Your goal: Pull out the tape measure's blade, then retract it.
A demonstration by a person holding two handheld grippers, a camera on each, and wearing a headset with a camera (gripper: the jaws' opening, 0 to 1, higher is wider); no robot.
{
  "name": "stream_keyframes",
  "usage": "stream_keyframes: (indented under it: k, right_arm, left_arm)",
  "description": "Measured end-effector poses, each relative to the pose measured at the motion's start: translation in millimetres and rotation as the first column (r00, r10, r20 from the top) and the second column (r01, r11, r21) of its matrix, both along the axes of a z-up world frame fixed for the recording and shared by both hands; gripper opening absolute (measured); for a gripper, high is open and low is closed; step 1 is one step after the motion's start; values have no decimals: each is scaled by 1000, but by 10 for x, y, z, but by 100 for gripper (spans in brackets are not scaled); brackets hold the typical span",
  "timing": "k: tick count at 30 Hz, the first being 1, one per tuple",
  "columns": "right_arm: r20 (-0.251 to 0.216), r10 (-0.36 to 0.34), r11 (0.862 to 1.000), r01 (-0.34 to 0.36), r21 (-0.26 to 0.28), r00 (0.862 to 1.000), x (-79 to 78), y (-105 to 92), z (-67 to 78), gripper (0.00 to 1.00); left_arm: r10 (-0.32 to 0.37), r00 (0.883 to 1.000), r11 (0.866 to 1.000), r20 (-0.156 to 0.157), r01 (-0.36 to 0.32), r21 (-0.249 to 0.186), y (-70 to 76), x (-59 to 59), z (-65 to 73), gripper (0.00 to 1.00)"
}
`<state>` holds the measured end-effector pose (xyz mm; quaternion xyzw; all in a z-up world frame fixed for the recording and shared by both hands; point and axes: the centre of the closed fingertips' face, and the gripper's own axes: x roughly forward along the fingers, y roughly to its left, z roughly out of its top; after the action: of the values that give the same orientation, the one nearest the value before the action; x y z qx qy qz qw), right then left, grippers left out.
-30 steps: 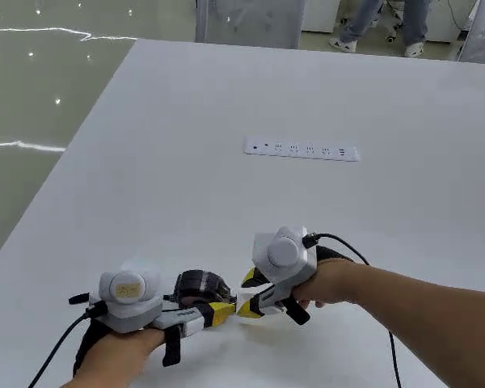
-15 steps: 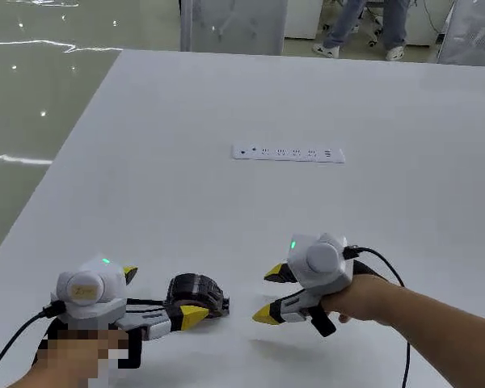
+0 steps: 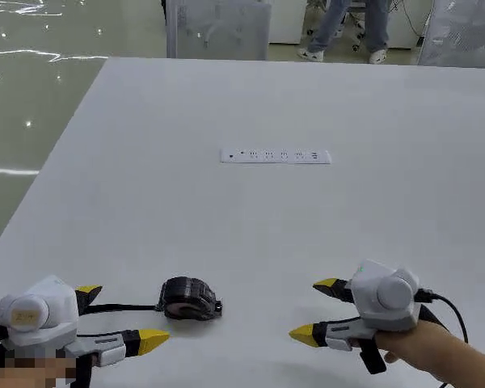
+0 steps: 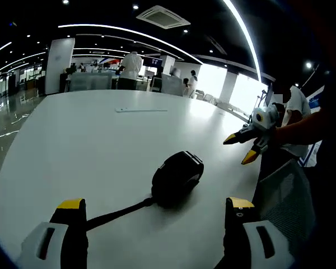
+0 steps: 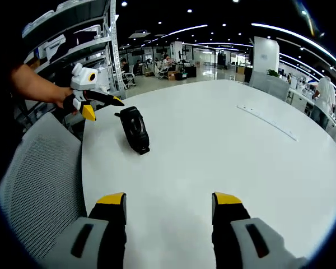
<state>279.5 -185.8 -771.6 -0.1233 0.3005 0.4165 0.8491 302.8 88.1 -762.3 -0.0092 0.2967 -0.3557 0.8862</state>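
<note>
A black tape measure [image 3: 190,297] lies on the white table [image 3: 250,226], no blade showing outside its case. Its thin black strap [image 3: 125,308] trails left between the fingers of my left gripper [image 3: 121,315], which stands open just left of the case without touching it. In the left gripper view the tape measure [image 4: 178,174] sits ahead of the open left gripper [image 4: 155,203], with the right gripper [image 4: 247,147] beyond. My right gripper [image 3: 313,309] is open to the tape's right, well apart from it. From the right gripper [image 5: 169,199] the tape measure [image 5: 135,130] lies far ahead.
A white power strip [image 3: 275,156] lies mid-table, far beyond the tape. The table's left edge [image 3: 32,202] drops to a glossy floor. A grey mesh chair [image 5: 33,179] stands at the near edge. People stand past the far end.
Both grippers have drawn apart from the tape measure, the left one leftward and the right one rightward. The tape now lies alone on the table. The head camera has shifted.
</note>
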Motion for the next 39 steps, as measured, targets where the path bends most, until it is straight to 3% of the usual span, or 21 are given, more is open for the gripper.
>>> stream_keyframes:
  k: [4, 8, 11, 13, 16, 19, 23, 28, 33, 39]
  right_arm:
    - [11, -63, 998, 63, 24, 998, -72, -216, 90, 68]
    - [31, -136, 989, 134, 61, 990, -124, -428, 198, 75]
    - [37, -171, 984, 168, 67, 985, -199, -607, 179, 82]
    - [32, -198, 979, 195, 66, 980, -250, -700, 150, 87]
    - [30, -221, 974, 219, 62, 975, -336, -791, 127, 92]
    - [26, -246, 967, 244, 71, 969, -405, -834, 127, 96]
    - [40, -238, 971, 236, 48, 971, -486, -865, 101, 100]
    - [46, -226, 973, 224, 52, 973, -511, -862, 116, 100]
    - [59, -223, 974, 220, 53, 973, -486, -867, 179, 100]
    - [60, -203, 979, 201, 42, 977, -513, -840, 183, 100]
  left_arm:
    - [-24, 1000, 1000, 1, 24, 12, 92, -33, 11, 100]
    - [-7, 1000, 1000, -13, 7, 4, 188, -67, 21, 100]
    - [36, 999, 999, -18, -36, -30, 244, -97, 45, 100]
    - [36, 999, 999, 5, -36, -34, 239, -135, 67, 100]
    - [45, 999, 998, 8, -45, -47, 240, -170, 87, 100]
    - [32, 999, 999, 12, -32, -43, 239, -224, 101, 100]
    - [11, 1000, 1000, 26, -11, -22, 280, -290, 114, 100]
    - [39, 998, 998, 50, -36, -48, 391, -268, 190, 100]
    - [34, 999, 999, 40, -33, -39, 437, -280, 199, 100]
    - [28, 998, 999, 57, -26, -34, 444, -295, 214, 100]
